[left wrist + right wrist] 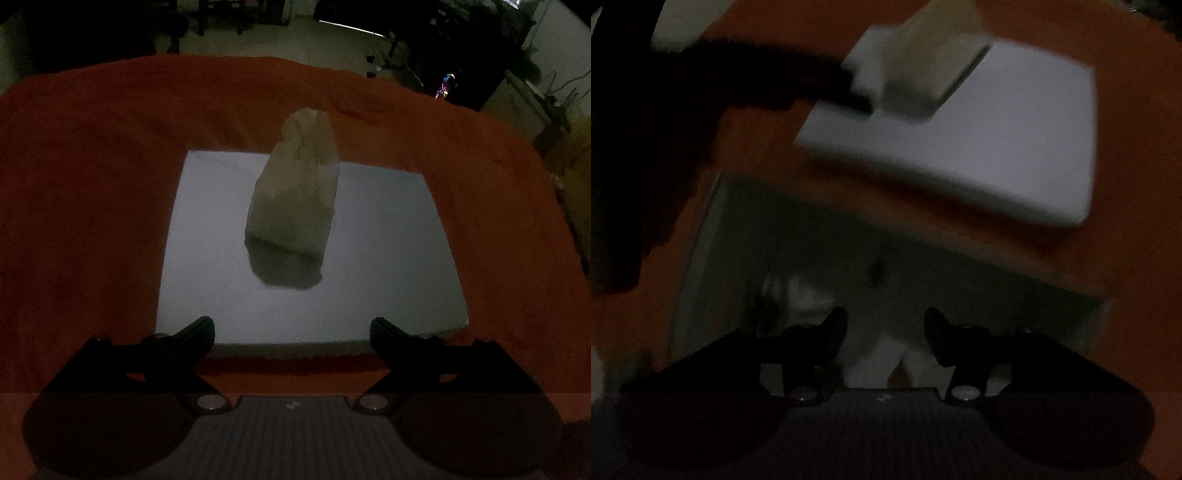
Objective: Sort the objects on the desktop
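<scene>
Dim room; orange cloth point(92, 184) under white slab point(388, 240); both claws point(291, 328) point(885, 325) gape, empty.

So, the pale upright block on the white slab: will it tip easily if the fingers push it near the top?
Probably yes. The pale block stands tall on a narrow base on the white slab, so a high push would likely topple it. Its surface looks rough and rigid, so it should not flex; its weight cannot be judged.

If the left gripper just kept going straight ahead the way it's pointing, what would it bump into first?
Probably the pale upright block standing on the white slab. The left gripper is open, empty, at the slab's near edge, aimed at the block. If it points downward, it would meet the slab first; depth is unclear.
</scene>
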